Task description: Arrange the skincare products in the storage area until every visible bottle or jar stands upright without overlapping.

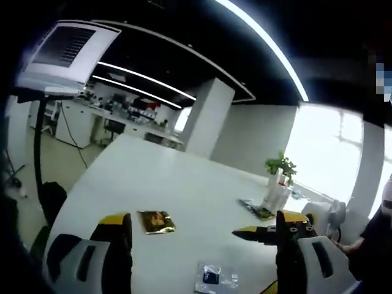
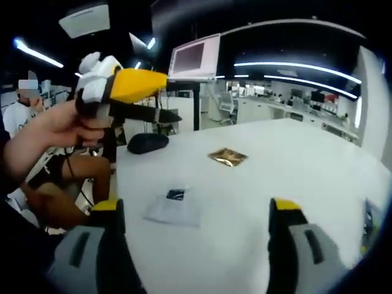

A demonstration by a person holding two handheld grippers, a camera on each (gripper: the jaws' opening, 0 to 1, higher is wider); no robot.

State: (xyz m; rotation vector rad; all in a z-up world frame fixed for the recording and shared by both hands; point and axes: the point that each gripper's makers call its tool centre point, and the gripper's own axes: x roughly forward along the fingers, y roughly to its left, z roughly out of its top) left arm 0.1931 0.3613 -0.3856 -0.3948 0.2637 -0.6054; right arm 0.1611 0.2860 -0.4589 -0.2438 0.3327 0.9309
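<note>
White tabletop (image 1: 184, 184) runs under both your grippers, near to far. Left gripper (image 1: 202, 236): jaws spread wide, nothing between them. Right gripper (image 2: 196, 223): jaws also parted, empty. In the right gripper view your left gripper shows at upper left, held in a hand (image 2: 46, 135), its yellow-and-black jaws looking nearly closed on nothing; the left gripper view shows them apart, so go with apart.

Nearest thing: a clear flat sachet (image 1: 214, 278) with a dark patch, lying just ahead of the left jaws; same sachet (image 2: 173, 207) sits between your two grippers in the right gripper view. Next out, a gold foil packet (image 1: 157, 222), flat on the table, well apart from the sachet. Further right, a dark-green flat pack (image 1: 257, 210) near a white vase with a green plant (image 1: 278, 180).

No bottle or jar is clear in these frames; the skincare items look like flat sachets. Judgement: light, soft, thin, slippery film, low on a smooth table, so hard to pinch from above. Take hold at an edge or corner, jaws straddling the rim, gentle squeeze. They probably won't stand upright unaided.

Far back: a monitor on a stand (image 2: 195, 58), desks, windows.
</note>
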